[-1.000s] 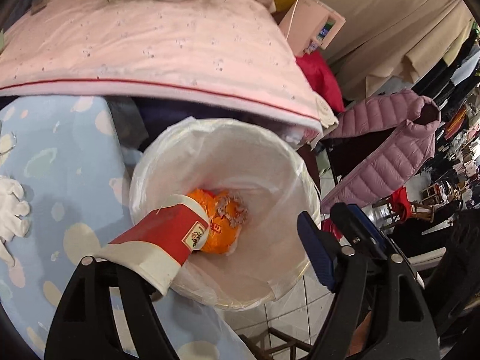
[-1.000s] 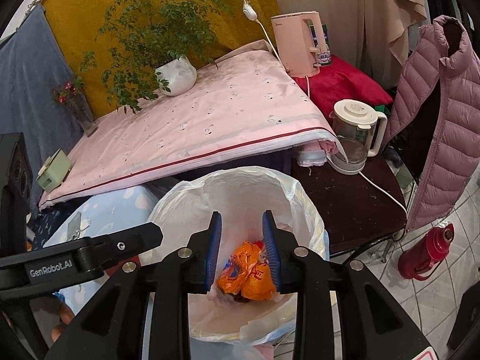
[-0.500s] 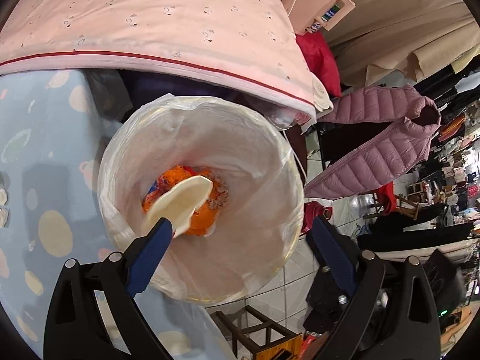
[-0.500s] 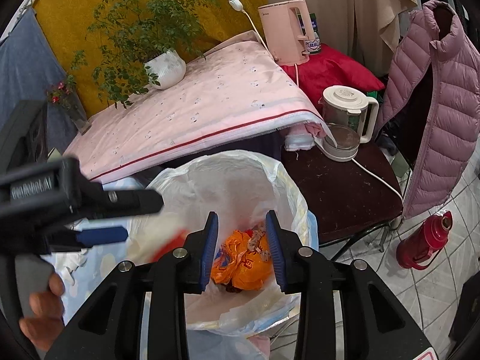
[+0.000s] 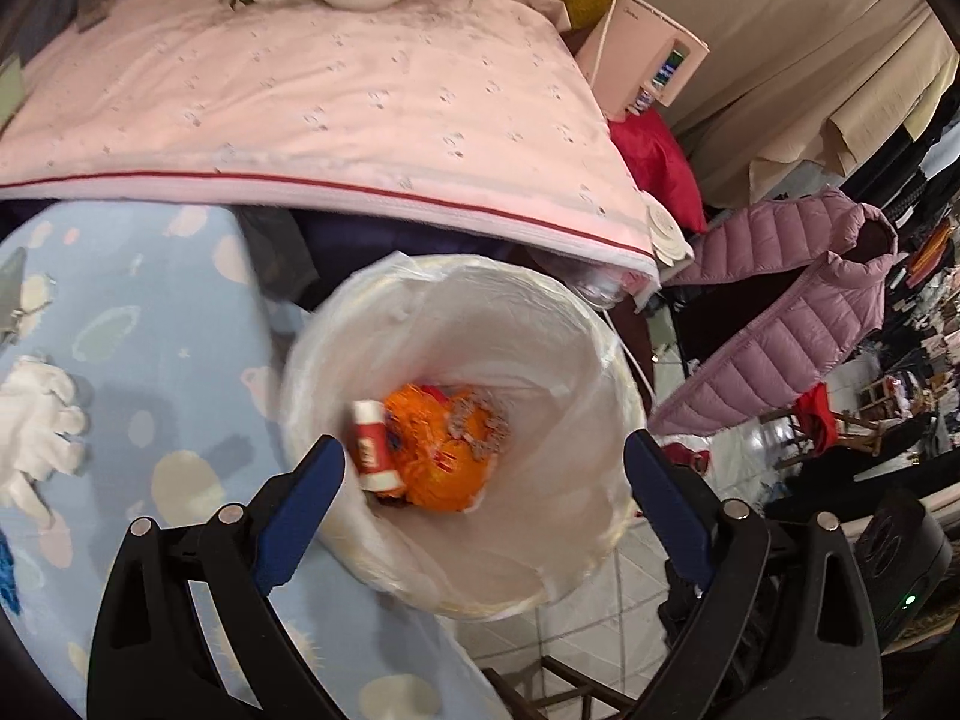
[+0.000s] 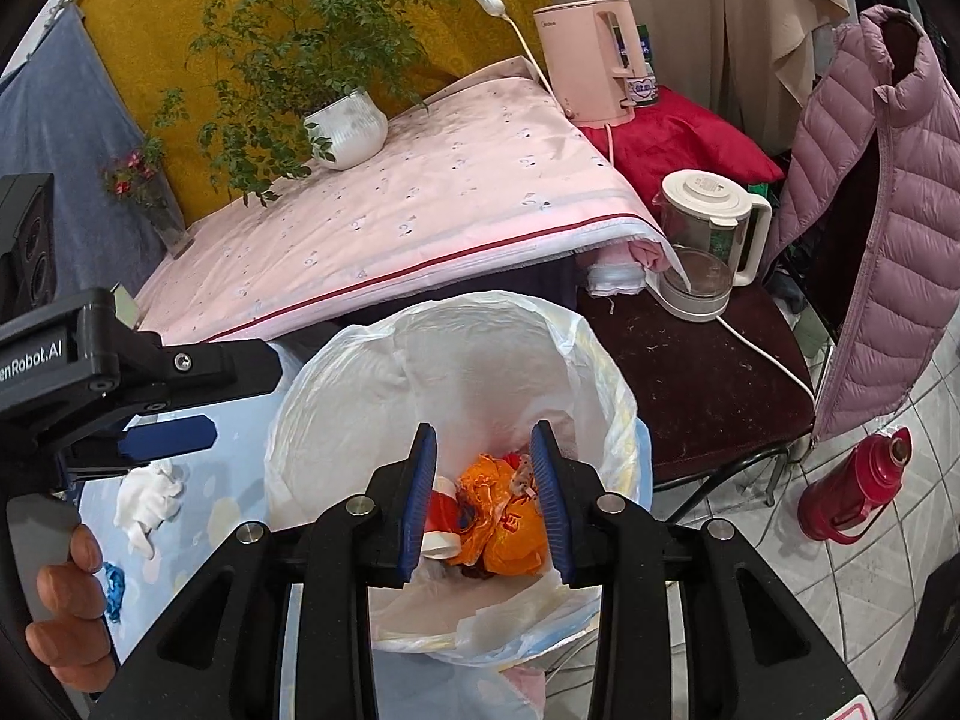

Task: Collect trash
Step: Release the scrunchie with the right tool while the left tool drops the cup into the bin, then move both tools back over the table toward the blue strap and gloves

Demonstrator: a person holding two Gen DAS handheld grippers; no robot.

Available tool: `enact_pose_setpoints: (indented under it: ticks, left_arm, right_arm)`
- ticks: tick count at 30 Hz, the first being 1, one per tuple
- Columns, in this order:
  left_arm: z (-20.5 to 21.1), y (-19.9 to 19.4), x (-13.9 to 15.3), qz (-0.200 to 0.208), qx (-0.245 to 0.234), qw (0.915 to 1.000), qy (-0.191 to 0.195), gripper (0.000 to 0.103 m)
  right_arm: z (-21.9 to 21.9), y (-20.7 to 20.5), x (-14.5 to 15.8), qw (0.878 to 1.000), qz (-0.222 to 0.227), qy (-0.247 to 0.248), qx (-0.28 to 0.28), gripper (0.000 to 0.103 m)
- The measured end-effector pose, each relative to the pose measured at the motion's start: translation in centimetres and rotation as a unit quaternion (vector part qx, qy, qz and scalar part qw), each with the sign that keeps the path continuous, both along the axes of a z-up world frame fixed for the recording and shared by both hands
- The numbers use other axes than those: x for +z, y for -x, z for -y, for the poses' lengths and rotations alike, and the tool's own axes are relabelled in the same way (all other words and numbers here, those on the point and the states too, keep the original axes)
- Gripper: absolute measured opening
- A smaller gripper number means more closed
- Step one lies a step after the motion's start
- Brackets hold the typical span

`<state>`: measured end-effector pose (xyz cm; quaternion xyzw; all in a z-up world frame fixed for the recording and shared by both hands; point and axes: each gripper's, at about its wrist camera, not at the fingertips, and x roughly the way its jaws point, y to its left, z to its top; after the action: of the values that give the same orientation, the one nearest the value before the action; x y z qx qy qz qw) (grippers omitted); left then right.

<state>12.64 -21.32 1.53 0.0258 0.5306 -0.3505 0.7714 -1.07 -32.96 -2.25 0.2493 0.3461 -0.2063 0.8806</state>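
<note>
A round bin lined with a white bag (image 5: pixel 594 348) stands beside the blue spotted table (image 5: pixel 150 312). Inside lie a red and white paper cup (image 5: pixel 373 447) and an orange wrapper (image 5: pixel 444 450). My left gripper (image 5: pixel 483 507) is wide open and empty above the bin's near rim. In the right wrist view the bin (image 6: pixel 600 372) holds the cup (image 6: pixel 441 519) and the orange wrapper (image 6: pixel 510 522). My right gripper (image 6: pixel 483 498) hovers over the bin, its jaws partly open and empty. The left gripper (image 6: pixel 168 435) shows at the left.
A crumpled white tissue (image 5: pixel 36 420) lies on the blue table, also in the right wrist view (image 6: pixel 147 489), with a blue scrap (image 6: pixel 113 588) nearby. A pink-covered table (image 5: pixel 300 90) with a potted plant (image 6: pixel 345 129) stands behind. A kettle (image 6: pixel 708 240), red thermos (image 6: pixel 858 486) and purple jacket (image 6: pixel 870 210) are right.
The left gripper held the red and white cup over the bin, opened and let it go. The cup now lies inside the bin beside the orange wrapper. The right gripper stayed over the bin.
</note>
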Motion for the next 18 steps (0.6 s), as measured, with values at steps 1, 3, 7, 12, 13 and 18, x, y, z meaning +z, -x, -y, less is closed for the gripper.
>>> enact_pose_setpoints:
  ticks: [1, 3, 7, 12, 13, 18]
  left_arm:
    - [-0.5, 0.1, 0.2, 0.013, 0.006, 0.9999, -0.003, 0.090]
    - [-1.8, 0.1, 0.5, 0.031, 0.018, 0.9993, -0.008, 0.090]
    - [-4.4, 0.0, 0.7, 0.058, 0.048, 0.9970, -0.019, 0.090]
    - [-8.4, 0.0, 0.9, 0.095, 0.087, 0.9909, -0.038, 0.090]
    - [-9.4, 0.0, 0.9, 0.110, 0.096, 0.9881, -0.048, 0.090]
    - [-14.3, -0.5, -0.1, 0.135, 0.145, 0.9765, -0.085, 0.090]
  right_arm:
    - [-0.3, -0.1, 0.1, 1.000, 0.000, 0.001, 0.003, 0.033]
    - [-0.9, -0.4, 0.2, 1.000, -0.001, 0.004, 0.010, 0.033]
    - [-2.2, -0.8, 0.5, 1.000, -0.003, 0.009, 0.023, 0.033]
    - [-4.2, -1.5, 0.8, 0.999, -0.006, 0.014, 0.042, 0.033]
    - [-4.6, -1.7, 0.9, 0.999, -0.006, 0.015, 0.046, 0.033]
    - [-7.5, -3.1, 1.2, 0.997, -0.008, 0.022, 0.078, 0.034]
